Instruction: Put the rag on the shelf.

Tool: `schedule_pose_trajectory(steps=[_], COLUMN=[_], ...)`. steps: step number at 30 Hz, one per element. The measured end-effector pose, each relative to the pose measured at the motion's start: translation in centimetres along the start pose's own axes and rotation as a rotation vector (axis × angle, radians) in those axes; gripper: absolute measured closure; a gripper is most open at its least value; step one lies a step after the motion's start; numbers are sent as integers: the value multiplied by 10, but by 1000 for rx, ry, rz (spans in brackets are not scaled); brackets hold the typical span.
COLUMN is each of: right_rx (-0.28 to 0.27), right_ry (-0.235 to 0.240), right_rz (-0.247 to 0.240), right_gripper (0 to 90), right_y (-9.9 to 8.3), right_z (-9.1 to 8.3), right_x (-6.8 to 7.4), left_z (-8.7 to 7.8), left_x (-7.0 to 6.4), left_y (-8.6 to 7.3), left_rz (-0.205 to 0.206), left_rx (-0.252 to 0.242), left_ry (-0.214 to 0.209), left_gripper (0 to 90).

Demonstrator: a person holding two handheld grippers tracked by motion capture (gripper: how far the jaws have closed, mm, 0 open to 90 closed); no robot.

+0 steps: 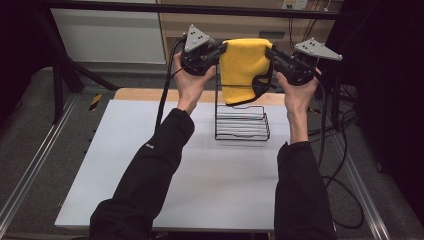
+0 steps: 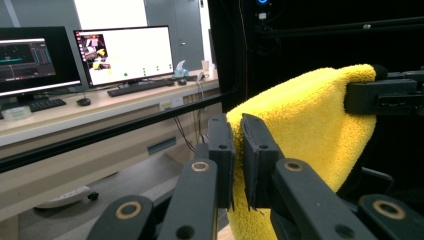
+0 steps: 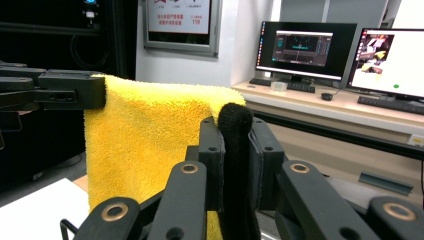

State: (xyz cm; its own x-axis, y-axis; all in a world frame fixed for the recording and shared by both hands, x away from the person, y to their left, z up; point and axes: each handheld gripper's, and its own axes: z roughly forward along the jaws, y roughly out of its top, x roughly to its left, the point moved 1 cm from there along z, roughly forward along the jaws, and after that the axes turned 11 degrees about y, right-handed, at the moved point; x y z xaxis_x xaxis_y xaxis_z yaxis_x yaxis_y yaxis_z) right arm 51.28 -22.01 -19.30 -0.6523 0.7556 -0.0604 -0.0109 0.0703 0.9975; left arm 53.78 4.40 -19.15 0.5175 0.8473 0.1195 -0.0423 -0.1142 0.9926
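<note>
A yellow towel (image 1: 243, 67) with a black-trimmed edge hangs stretched in the air above a black wire rack (image 1: 242, 123). My left gripper (image 1: 221, 49) is shut on the towel's upper left corner (image 2: 239, 130). My right gripper (image 1: 270, 53) is shut on the upper right corner, where the black trim (image 3: 235, 125) sticks up between its jaws. The towel (image 3: 145, 135) droops down between the two grippers, its lower edge near the rack's top. In the left gripper view the towel (image 2: 310, 125) runs off to the other gripper (image 2: 385, 95).
The rack stands at the far middle of a white tabletop (image 1: 200, 170) with a wooden strip behind it. Cables (image 1: 340, 150) trail off the table's right side. Desks with monitors (image 2: 125, 52) and keyboards stand beyond the table.
</note>
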Motion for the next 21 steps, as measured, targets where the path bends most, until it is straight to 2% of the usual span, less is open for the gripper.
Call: schedule_pose_trajectory(steps=[8, 10, 21], right_rx=[46, 52, 23], right_ry=[6, 11, 6], right_rz=[19, 19, 20], right_gripper=[794, 794, 793], right_y=[-16, -20, -18], right_z=[4, 4, -9], right_x=[-1, -1, -4], left_z=[3, 2, -2], left_x=[-1, -1, -10], left_y=[-12, -14, -10], left_rz=[24, 14, 6], left_rx=[31, 35, 7], left_ry=[8, 1, -48], left_gripper=[838, 838, 837])
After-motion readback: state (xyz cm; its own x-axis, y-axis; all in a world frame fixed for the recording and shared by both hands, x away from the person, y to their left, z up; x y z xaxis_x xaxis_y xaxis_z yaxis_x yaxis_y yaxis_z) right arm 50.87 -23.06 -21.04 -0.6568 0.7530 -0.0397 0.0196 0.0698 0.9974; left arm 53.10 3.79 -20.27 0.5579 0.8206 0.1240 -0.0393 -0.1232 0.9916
